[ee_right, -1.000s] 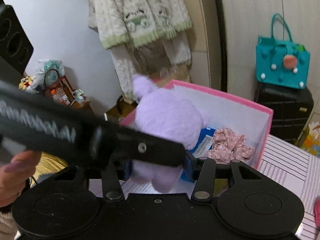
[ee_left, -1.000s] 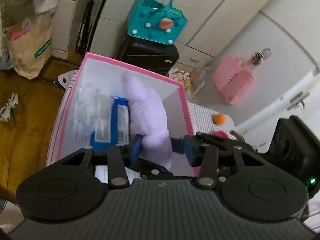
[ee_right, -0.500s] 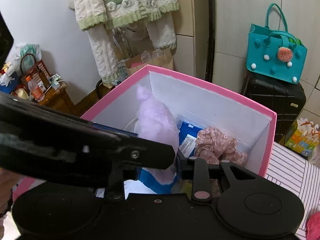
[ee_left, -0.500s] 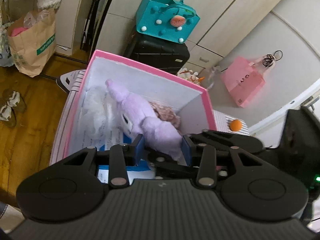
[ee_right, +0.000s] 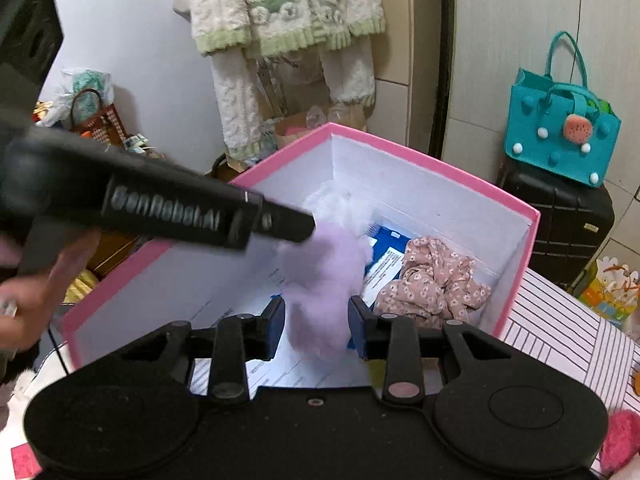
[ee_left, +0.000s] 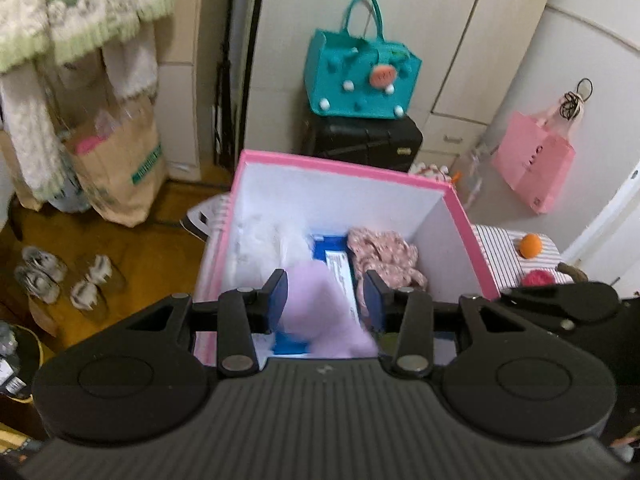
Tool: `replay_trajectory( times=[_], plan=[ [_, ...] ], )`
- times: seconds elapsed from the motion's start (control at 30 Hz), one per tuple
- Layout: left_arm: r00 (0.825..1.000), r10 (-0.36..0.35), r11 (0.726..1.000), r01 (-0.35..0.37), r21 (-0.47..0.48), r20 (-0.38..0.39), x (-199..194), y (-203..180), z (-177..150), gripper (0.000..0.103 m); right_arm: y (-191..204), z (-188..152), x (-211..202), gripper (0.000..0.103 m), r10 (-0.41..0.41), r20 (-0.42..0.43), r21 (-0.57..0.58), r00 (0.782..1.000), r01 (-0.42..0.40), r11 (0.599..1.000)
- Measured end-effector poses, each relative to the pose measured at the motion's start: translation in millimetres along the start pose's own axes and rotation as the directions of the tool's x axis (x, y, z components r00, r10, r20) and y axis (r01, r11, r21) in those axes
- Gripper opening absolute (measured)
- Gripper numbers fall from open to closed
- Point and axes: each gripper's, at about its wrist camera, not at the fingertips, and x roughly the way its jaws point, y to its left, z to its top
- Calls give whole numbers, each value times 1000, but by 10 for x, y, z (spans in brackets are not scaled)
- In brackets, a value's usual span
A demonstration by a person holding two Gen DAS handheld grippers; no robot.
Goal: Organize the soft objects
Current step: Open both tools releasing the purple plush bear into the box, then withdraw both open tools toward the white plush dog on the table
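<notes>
A purple plush toy [ee_left: 320, 312] [ee_right: 320, 280] is motion-blurred inside the pink box [ee_left: 340, 168] [ee_right: 432, 160], between the fingers of both grippers. My left gripper [ee_left: 323, 294] is open just above the box, its jaws spread wider than the plush. My right gripper [ee_right: 316, 320] is open too, jaws on either side of the plush without pinching it. The left gripper's body [ee_right: 160, 208] crosses the right wrist view. A floral pink fabric piece [ee_left: 380, 252] [ee_right: 432, 280] and a blue packet [ee_left: 332, 244] lie in the box.
The box stands on a striped surface [ee_left: 504, 248] with an orange ball [ee_left: 530, 246] and a red woolly item [ee_left: 538, 278]. A teal bag [ee_left: 360, 80] sits on a black suitcase [ee_left: 360, 140] behind. A paper bag [ee_left: 120, 164] and shoes [ee_left: 60, 280] are on the floor at left.
Both grippers have opened and let go of the purple plush, which has dropped lower into the pink box. Both grippers have drawn back and tilted up a little.
</notes>
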Motion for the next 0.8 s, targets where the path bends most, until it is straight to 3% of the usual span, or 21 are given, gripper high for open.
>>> replay_trajectory(
  times=[0.27,0.5,0.67,0.8],
  plan=[
    [998,53,994,-56,90,32,-447,-149,-89,47,104,-180,-399,40,-6,43,-24,999,7,1000],
    [1000,-2,988,5,157,-25,-863,-361,-217,53,146,-272,-804,40,40,71,3,997,-40,999],
    [996,-24,966,46,256,-89,-1178,-545,-372,58,260,-381,-1134,41,49,81,-27,996,-47,999],
    [998,26,941,-5,338,-59,-1426,-721,-530,63,312,-488,-1366,41,61,90,-44,994,-57,997]
  ],
)
